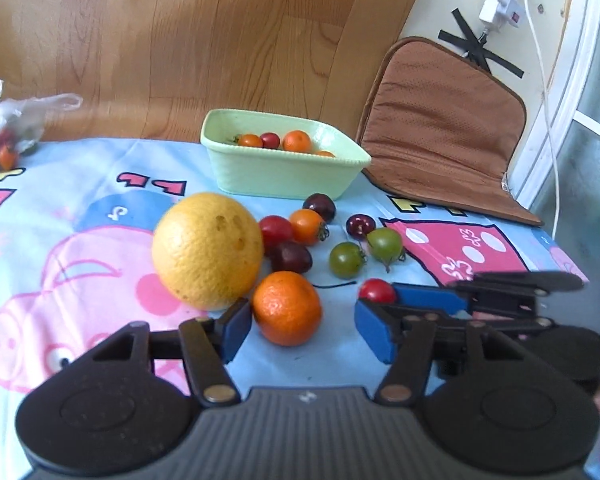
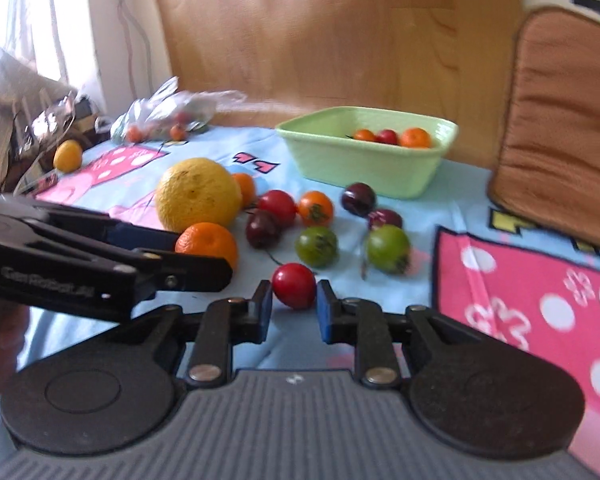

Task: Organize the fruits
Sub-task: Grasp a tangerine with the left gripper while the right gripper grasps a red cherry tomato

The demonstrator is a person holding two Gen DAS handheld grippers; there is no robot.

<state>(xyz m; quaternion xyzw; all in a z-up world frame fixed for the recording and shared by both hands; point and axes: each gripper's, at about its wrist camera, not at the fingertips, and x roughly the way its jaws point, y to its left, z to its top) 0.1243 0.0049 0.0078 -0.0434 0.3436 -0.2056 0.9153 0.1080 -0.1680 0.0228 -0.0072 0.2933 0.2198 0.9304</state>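
The small, glossy red cherry tomato (image 2: 294, 285) lies on the blue cartoon-printed cloth (image 2: 380, 280) of the desk, nearer the front edge than the rest of the loose fruit. The right gripper (image 2: 292, 308) has its blue-padded fingers (image 2: 263, 307) apart on either side of it, close to its skin; whether either pad touches yet I cannot tell. I judge this tomato light, smooth and slippery, with a thin skin that splits under a hard squeeze, so it should be held across its widest part with gentle pressure.

The left gripper (image 1: 302, 330) also has its fingers (image 1: 236, 328) apart, flanking the round, dimpled orange mandarin (image 1: 287, 307) without clearly touching it. The mandarin looks firmer and rougher, so it should grip more readily across its middle.

The big yellow pomelo-like citrus (image 1: 207, 250) beside it is probably heavy and looks too wide for these fingers.

The pale green rectangular plastic basin (image 1: 276, 178) stands toward the desk's far edge and holds a mandarin, an orange tomato and a red tomato, with another orange fruit partly hidden by its rim. Red, orange, green and dark purple small fruits (image 1: 346, 259) lie loose between the basin and the grippers. A clear plastic bag (image 2: 172, 114) at the far left corner holds more small fruit.
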